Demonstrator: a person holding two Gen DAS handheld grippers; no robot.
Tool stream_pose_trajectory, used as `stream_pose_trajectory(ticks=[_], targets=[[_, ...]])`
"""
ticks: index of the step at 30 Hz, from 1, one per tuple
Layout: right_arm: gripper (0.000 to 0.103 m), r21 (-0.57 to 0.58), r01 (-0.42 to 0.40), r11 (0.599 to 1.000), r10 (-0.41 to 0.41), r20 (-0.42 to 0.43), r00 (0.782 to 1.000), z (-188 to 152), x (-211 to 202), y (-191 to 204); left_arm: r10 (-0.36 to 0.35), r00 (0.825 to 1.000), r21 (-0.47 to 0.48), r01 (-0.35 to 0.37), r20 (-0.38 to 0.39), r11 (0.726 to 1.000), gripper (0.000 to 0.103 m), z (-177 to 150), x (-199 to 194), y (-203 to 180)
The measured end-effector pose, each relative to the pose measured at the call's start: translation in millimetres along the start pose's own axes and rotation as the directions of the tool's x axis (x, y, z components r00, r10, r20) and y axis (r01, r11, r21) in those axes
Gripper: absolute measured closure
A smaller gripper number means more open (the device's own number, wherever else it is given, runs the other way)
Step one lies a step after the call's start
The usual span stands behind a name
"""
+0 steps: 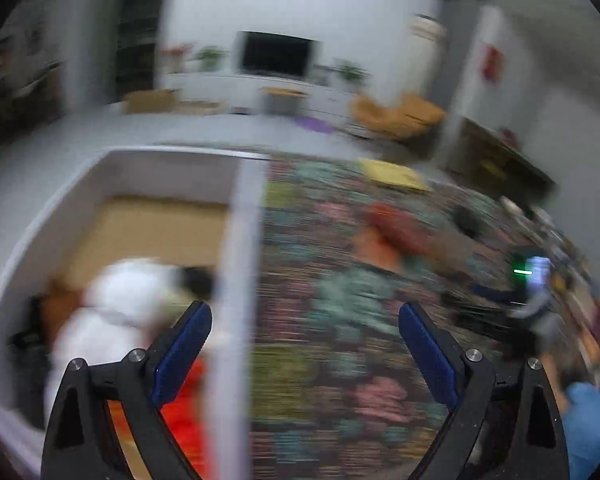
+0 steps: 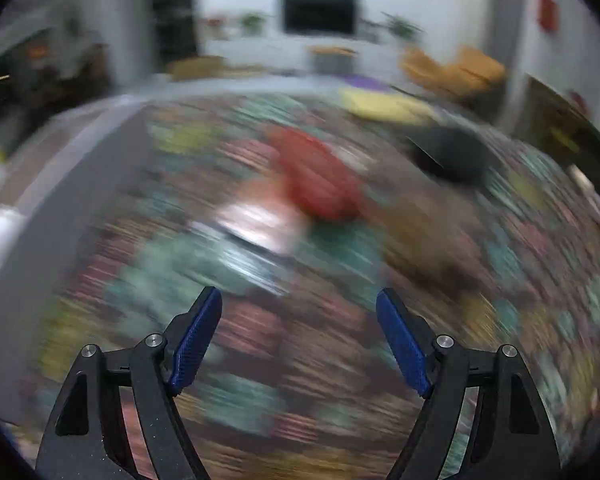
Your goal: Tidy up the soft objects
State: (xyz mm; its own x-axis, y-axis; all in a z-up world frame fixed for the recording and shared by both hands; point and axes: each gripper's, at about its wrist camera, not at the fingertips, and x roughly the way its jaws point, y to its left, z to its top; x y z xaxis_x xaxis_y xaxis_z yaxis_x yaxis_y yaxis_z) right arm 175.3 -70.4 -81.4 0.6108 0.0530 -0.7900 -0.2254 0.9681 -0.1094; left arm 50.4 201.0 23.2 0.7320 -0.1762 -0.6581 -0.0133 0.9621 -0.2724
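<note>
Progress: partway | bin [image 1: 236, 240] at rug [image 1: 320, 360] left edge, white toy [image 1: 116, 304] inside | red toy [image 2: 316, 176], dark toy [image 2: 452, 156], yellow item [image 2: 384, 106] left on rug | left gripper [image 1: 304, 344], right gripper [image 2: 300, 332]: jaws wide, empty

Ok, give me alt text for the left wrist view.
Blurred view: the open, empty left gripper hangs over the rim of a white open-topped box holding white and orange soft items, beside a multicoloured patterned rug.

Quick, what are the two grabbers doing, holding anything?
Left gripper: jaws open, holding nothing.
Right gripper: jaws open, holding nothing.
</note>
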Motion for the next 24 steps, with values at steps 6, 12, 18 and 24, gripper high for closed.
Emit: stream_pose_trajectory(ticks=[6,12,18,24], targets=[[0.021,0.105,0.084,0.991,-0.08,-0.043,0.996,-40,10,-53,-0.1,0.977,0.13,0.126,-0.191,0.983,0.0,-42,95,-88],[0.019,0.134,0.061,0.989,-0.058,-0.027,0.998,-46,13,-64,0.063,0.969,0.184,-0.018,-0.239,0.983,0.0,-53,177,-81],[0.018,0.138,0.064,0.988,-0.061,-0.025,0.998,-47,14,-63,0.116,0.963,0.139,-0.084,-0.245,0.987,0.0,-38,217,-45],[0.018,0.136,0.063,0.989,-0.06,-0.026,0.998,-47,13,-61,0.15,0.963,0.154,-0.118,-0.223,0.981,0.0,-41,231,-21]])
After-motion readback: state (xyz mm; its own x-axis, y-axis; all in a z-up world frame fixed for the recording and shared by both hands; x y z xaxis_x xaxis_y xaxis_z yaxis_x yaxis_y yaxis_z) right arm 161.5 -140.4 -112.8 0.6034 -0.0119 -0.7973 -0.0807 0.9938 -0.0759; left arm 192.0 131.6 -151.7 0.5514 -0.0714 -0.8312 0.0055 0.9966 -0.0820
